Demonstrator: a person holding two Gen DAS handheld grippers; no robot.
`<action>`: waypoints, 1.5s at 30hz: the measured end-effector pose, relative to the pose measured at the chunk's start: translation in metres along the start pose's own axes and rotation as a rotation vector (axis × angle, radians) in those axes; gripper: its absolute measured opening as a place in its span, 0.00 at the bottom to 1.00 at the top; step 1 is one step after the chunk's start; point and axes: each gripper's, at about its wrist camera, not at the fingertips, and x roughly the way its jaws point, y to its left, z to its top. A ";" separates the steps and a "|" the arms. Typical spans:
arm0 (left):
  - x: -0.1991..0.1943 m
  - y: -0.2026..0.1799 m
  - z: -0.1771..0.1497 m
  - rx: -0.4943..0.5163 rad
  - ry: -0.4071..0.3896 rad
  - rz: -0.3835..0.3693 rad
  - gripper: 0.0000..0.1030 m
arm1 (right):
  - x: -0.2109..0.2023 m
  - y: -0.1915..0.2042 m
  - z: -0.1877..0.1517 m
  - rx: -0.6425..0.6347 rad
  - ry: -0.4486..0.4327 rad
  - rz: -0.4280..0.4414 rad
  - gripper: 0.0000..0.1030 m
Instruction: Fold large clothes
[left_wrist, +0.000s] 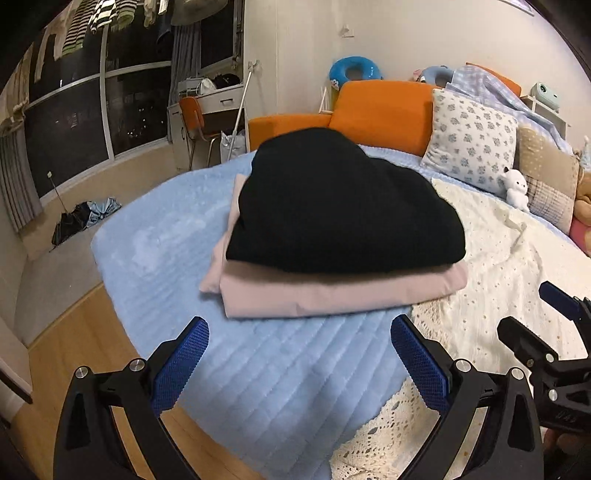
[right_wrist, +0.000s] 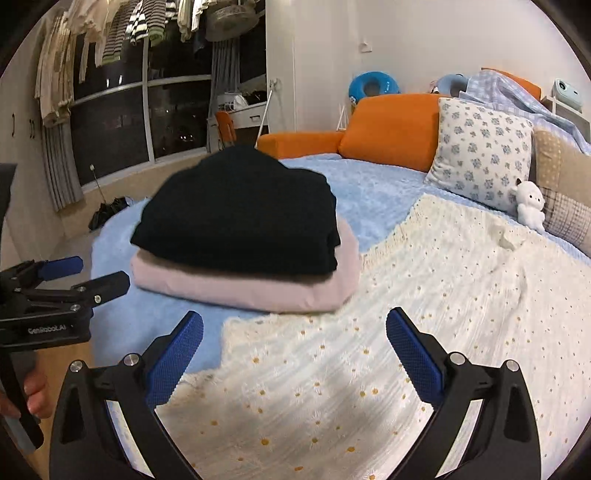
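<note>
A bedroom at night: a wide window (left_wrist: 92, 122) with dark panes fills the far left wall, striped and pale clothes (right_wrist: 122, 33) hang on a rail above it, and grey curtains hang at its sides. A wooden floor (left_wrist: 74, 332) runs along the left of the bed (left_wrist: 155, 236), which carries everything. The bed is covered by a light blue quilted blanket, and one cream throw (right_wrist: 424, 314) dotted with small flowers lies over its right half, reaching the near edge. An orange headboard (left_wrist: 384, 110) closes the far edge, with one flowered pillow (left_wrist: 472, 144), a checked cushion and one small white plush toy (left_wrist: 517, 188) along the right edge. A desk with an orange chair (left_wrist: 192, 114) stands in the far left corner, and a dark umbrella lies on the floor under the window.

Two folded garments sit stacked in the middle of the bed, toward its left edge: one pink garment (left_wrist: 332, 291) underneath, its long axis running left to right across the bed with a folded edge facing the near edge, and one black garment (left_wrist: 332, 206) on top, smaller, lying the same way.

Two grippers hover over the near edge, apart from the stack. The left gripper (left_wrist: 299, 365) has its blue pads spread wide with nothing between them; the right gripper (right_wrist: 295, 362) is likewise spread wide and empty, above the cream throw.
</note>
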 end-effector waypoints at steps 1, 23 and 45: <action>0.003 0.001 -0.002 -0.007 -0.001 -0.005 0.97 | 0.002 0.000 -0.001 0.003 0.002 -0.001 0.95; 0.010 -0.017 0.004 0.061 -0.058 -0.016 0.97 | -0.004 0.011 0.007 -0.019 -0.064 0.033 0.95; 0.010 -0.014 0.004 0.018 -0.049 -0.021 0.97 | -0.006 0.012 0.007 -0.017 -0.069 0.033 0.95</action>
